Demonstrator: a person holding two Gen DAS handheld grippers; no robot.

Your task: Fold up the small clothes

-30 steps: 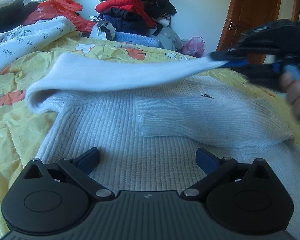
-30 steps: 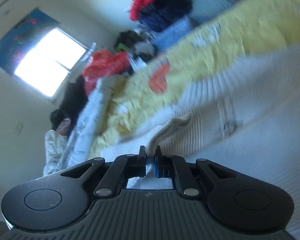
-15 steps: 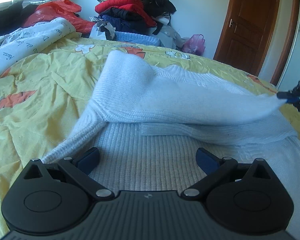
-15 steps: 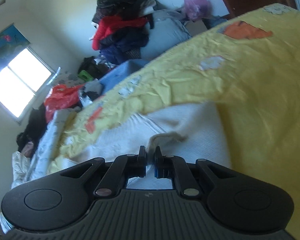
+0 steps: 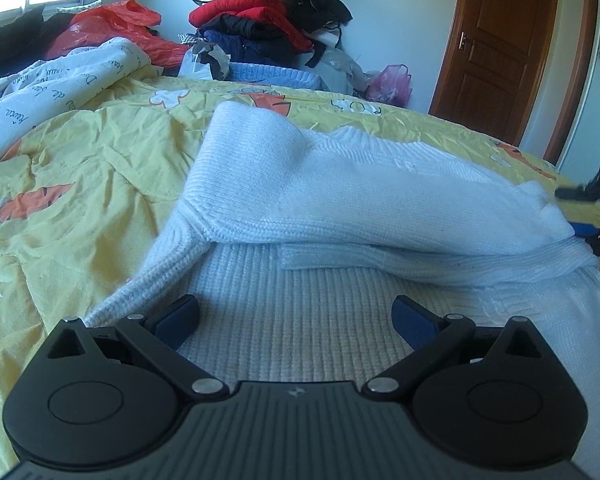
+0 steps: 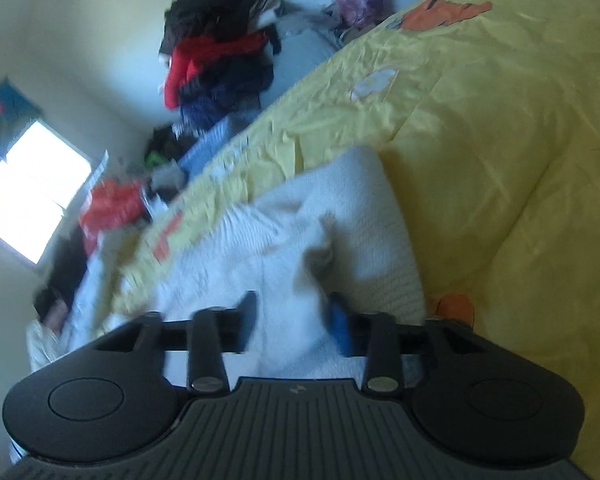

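A white knit sweater [image 5: 340, 216] lies on the yellow bedsheet [image 5: 80, 168], with its left sleeve folded across the body toward the right. My left gripper [image 5: 296, 316] is open and empty, low over the sweater's lower hem. My right gripper [image 6: 294, 316] is open, its fingers on either side of the sleeve cuff [image 6: 288, 264], which rests on the sweater. It also shows at the right edge of the left wrist view [image 5: 592, 216], beside the sleeve end.
A pile of red, black and blue clothes [image 5: 268, 28] stands at the head of the bed. A printed white quilt [image 5: 52, 80] and red bags [image 5: 112, 28] lie at the left. A brown door [image 5: 496, 44] is at the back right.
My right gripper carried the sleeve across the sweater to the right, lowered it and opened, letting go of the cuff. My left gripper stayed still.
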